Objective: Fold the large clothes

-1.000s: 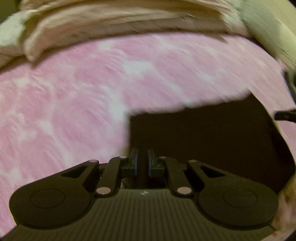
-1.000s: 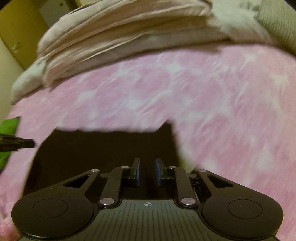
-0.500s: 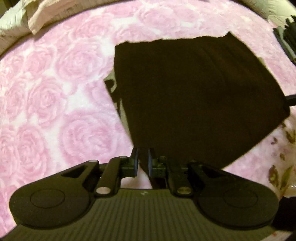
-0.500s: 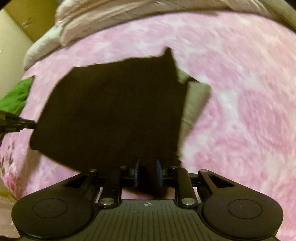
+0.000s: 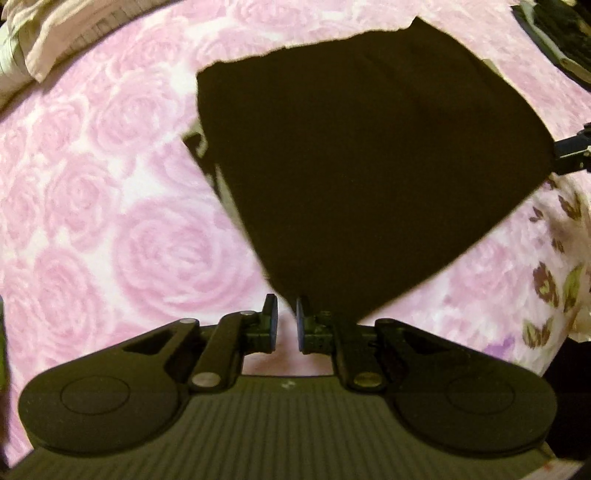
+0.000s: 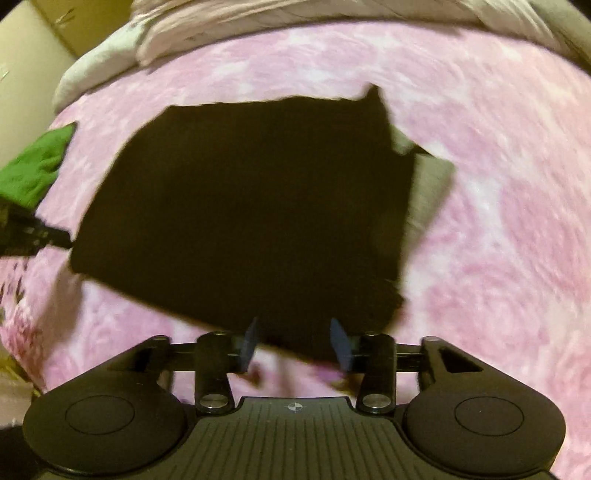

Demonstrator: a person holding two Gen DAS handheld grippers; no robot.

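A black garment lies folded into a flat, roughly square shape on the pink rose-patterned blanket. My left gripper is at its near corner with the jaws almost together, pinching the tip of that corner. In the right wrist view the same garment fills the middle. My right gripper hangs over its near edge. Its jaws are opening, and the cloth lies loose between the pads without being pressed. Each gripper shows at the edge of the other's view, at opposite corners.
A grey-green flap pokes out from under the garment's right side. Beige bedding is heaped along the far side. A green cloth lies at the left, a floral sheet at the bed's near edge, and a dark bundle beyond.
Both grippers drew back toward the near side and the garment settled flat on the blanket. The right jaws spread apart and released the cloth. The left jaws stayed together.
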